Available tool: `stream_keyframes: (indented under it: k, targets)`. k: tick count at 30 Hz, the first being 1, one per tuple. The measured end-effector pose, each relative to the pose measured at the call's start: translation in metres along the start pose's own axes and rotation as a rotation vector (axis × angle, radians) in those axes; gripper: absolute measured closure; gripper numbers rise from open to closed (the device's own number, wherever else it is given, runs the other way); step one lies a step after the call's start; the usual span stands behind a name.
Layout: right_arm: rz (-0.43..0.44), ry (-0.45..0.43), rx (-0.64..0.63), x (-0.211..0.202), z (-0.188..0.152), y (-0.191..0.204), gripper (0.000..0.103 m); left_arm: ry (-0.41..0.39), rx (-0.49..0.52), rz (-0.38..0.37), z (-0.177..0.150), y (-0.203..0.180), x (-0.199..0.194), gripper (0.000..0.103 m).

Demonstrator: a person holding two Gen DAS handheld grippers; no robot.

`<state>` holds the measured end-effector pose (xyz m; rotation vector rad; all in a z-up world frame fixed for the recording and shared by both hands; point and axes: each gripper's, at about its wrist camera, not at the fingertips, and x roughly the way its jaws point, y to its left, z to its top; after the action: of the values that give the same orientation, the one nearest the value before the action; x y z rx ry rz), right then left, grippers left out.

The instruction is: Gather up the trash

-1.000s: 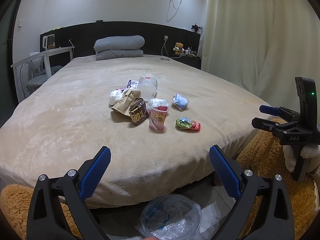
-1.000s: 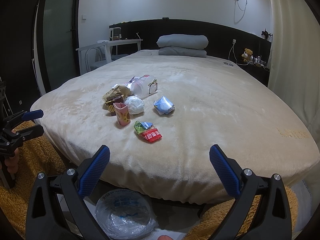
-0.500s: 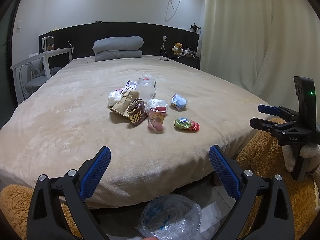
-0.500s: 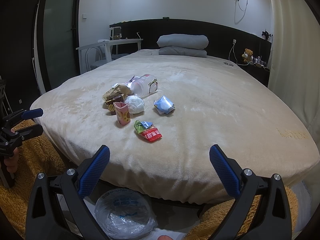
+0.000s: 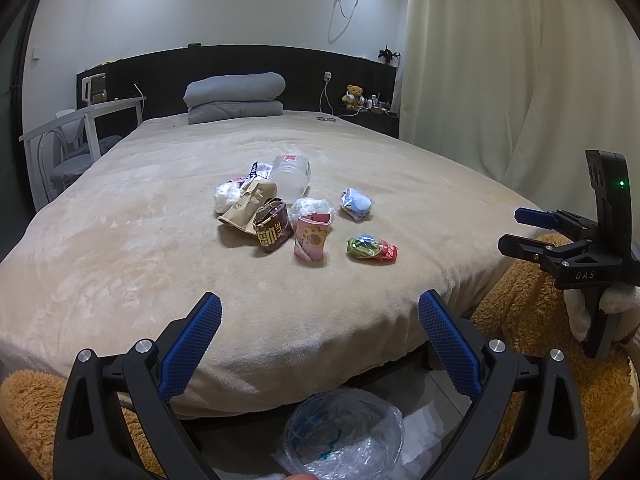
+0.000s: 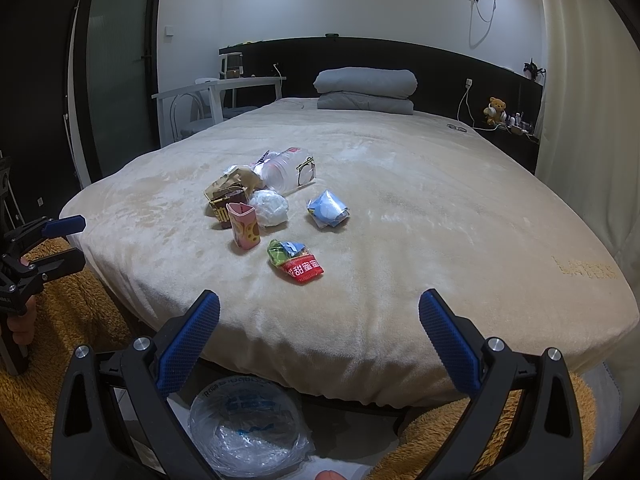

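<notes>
Barely shifting since a second ago: both grippers still hovering at the foot of the bed (image 5: 120,264), the trash lying untouched. Left gripper (image 5: 320,344) spread wide, blue pads (image 5: 192,344) well apart, gripping nothing and touching nothing. Right gripper (image 6: 320,340) likewise released, jaws wide, empty, hanging off the mattress edge. Resting mid-bed in a loose cluster: a pink carton (image 5: 311,237) standing upright, a brown packet (image 5: 273,229) just beside it, a clear plastic bottle (image 5: 291,175) lying behind, a blue wrapper (image 5: 356,204) and a green and red wrapper (image 5: 372,249) slightly apart. Sitting on the floor below, between each gripper's fingers, a bin lined with a clear bag (image 5: 344,436).
</notes>
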<state>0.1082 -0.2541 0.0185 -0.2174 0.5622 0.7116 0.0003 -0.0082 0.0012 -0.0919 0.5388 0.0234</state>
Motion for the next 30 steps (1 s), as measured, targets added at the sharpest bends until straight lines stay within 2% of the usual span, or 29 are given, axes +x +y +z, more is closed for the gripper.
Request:
stream_keyframes:
  k: [10, 16, 21, 25, 30]
  targets:
    - [0.010, -0.005, 0.005, -0.001, -0.002, -0.002, 0.004, -0.009, -0.016, -0.007, 0.000, 0.003, -0.003, 0.006]
    - [0.014, -0.009, 0.006, -0.002, -0.004, -0.004, 0.004, 0.007, -0.038, 0.016, -0.001, 0.003, 0.000, 0.006]
    - [0.020, 0.003, 0.019, -0.005, 0.000, -0.006, 0.004, 0.018, -0.094, 0.015, -0.001, 0.012, 0.004, 0.006]
    - [0.047, 0.015, 0.055, -0.001, 0.008, -0.013, 0.004, 0.010, -0.130, 0.007, 0.002, 0.018, 0.005, 0.006]
    - [0.088, 0.038, 0.083, 0.013, 0.026, -0.019, 0.004, 0.047, -0.140, 0.001, 0.009, 0.019, 0.018, 0.006]
